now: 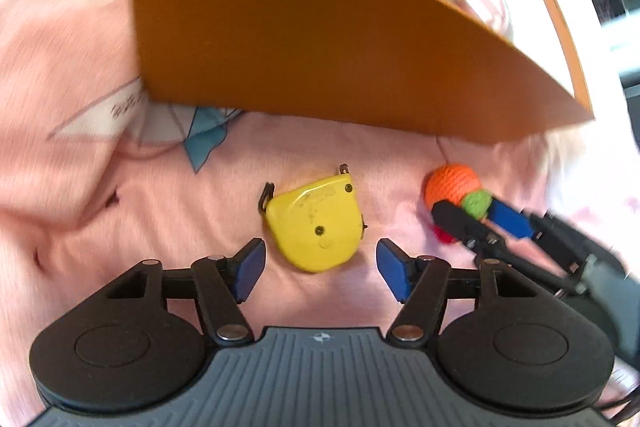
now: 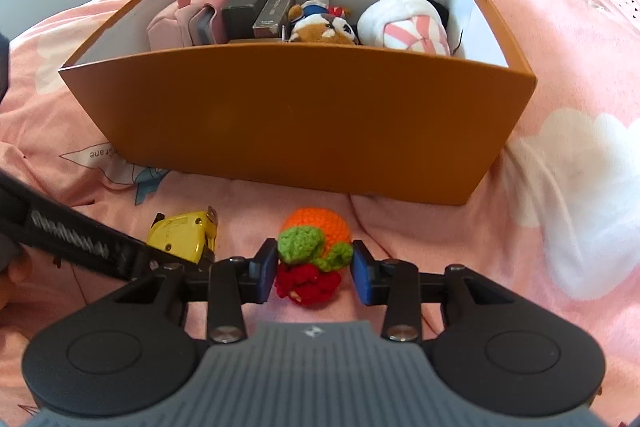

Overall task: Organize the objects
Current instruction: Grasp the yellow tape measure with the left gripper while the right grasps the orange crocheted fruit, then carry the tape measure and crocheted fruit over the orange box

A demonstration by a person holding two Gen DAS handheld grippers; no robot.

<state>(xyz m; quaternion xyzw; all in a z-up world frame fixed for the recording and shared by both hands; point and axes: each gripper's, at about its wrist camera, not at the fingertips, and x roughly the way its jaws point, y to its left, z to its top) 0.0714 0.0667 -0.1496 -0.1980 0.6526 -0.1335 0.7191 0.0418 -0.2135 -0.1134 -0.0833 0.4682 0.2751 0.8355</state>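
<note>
A yellow tape measure lies flat on the pink blanket, just ahead of and partly between the blue pads of my left gripper. That gripper is open and its pads stand clear of the case on both sides. To the right, a crochet toy of orange, green and red yarn rests on the blanket. My right gripper is shut on it, with both pads against the green part. The same grip shows in the left wrist view, where the right gripper holds the crochet toy. The tape measure also shows in the right wrist view.
An open orange box stands just beyond both objects. It holds a plush toy, a pink pouch, dark small boxes and a white-and-pink roll. Rumpled pink bedding surrounds it. A hand shows at the left edge.
</note>
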